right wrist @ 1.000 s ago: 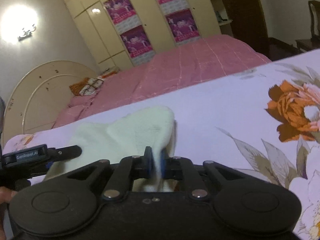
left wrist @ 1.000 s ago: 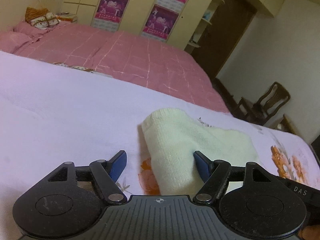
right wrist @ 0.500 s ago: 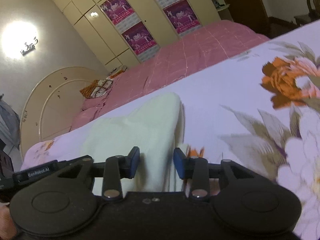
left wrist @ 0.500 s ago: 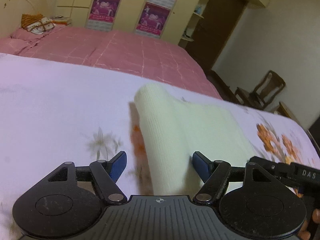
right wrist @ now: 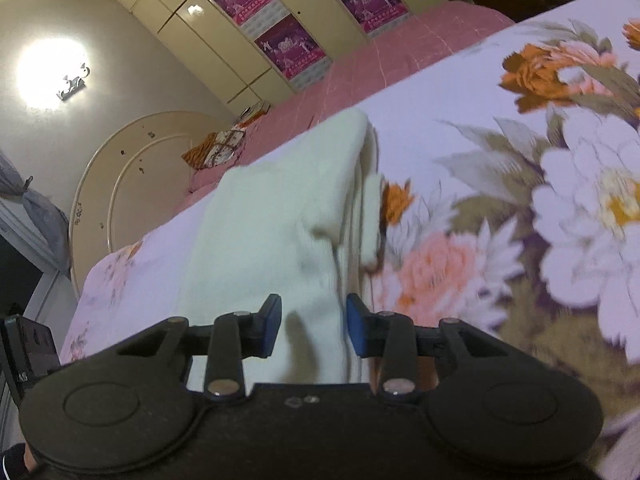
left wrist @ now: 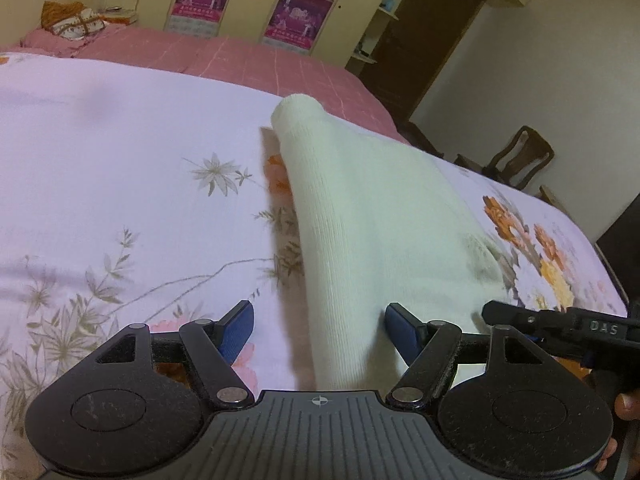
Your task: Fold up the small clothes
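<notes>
A pale cream knitted garment [left wrist: 380,220] lies folded in a long strip on the floral bedsheet [left wrist: 120,160]. My left gripper [left wrist: 318,320] stands open over its near end, the blue pads well clear of the cloth on both sides. The right gripper's black finger [left wrist: 560,324] reaches in at the right edge. In the right wrist view the same garment [right wrist: 272,220] runs away from me, layered edges on its right side. My right gripper [right wrist: 313,322] is part open, its jaws closing slightly, with the garment's near end between the pads but not pressed.
The floral bedsheet [right wrist: 520,200] spreads wide on both sides. Behind it is a pink bed [left wrist: 248,60] with a pillow pile [left wrist: 76,22], a poster-covered wardrobe [left wrist: 296,12], a wooden chair [left wrist: 516,160] at right and a rounded headboard [right wrist: 120,168].
The right gripper, shut on the garment's edge a second ago, has opened and let it go. Both grippers have drawn back along the garment, which now lies stretched out longer ahead.
</notes>
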Motion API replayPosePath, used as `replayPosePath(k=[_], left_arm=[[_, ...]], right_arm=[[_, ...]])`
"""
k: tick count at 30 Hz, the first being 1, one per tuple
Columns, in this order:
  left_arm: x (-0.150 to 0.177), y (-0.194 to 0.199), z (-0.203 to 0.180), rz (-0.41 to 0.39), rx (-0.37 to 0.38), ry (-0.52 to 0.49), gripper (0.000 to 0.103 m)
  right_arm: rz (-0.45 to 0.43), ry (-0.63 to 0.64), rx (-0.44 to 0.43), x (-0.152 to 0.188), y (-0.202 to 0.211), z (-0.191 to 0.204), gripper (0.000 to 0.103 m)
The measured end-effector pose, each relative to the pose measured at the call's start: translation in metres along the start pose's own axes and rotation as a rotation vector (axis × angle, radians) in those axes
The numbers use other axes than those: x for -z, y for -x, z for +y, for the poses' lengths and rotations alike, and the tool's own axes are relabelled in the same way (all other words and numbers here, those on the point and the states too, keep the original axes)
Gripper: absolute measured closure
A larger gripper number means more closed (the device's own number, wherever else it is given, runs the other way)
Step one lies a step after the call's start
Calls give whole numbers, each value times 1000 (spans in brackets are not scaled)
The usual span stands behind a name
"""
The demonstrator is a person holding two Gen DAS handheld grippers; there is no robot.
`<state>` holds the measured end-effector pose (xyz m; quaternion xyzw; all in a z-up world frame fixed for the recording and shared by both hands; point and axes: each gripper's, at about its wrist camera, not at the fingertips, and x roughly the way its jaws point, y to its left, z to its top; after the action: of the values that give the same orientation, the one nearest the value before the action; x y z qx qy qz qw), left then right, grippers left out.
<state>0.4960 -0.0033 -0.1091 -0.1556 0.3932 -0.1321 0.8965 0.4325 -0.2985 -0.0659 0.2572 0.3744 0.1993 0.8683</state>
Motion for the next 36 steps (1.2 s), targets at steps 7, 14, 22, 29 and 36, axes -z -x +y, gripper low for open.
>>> replayPosePath(k=[7, 14, 22, 29, 36], left_arm=[[6, 9, -6, 34, 23, -29, 31], [29, 27, -7, 49, 18, -72, 31], [40, 53, 16, 25, 57, 33, 31], [45, 48, 9, 40, 78, 19, 31], [2, 49, 13, -92, 92, 34, 31]], right_arm=[[30, 112, 87, -6, 4, 26, 96], [61, 108, 167, 8, 12, 13, 97], [-5, 53, 122, 30, 41, 19, 75], [9, 168, 189, 41, 35, 34, 99], [-13, 170, 172, 19, 38, 24, 93]])
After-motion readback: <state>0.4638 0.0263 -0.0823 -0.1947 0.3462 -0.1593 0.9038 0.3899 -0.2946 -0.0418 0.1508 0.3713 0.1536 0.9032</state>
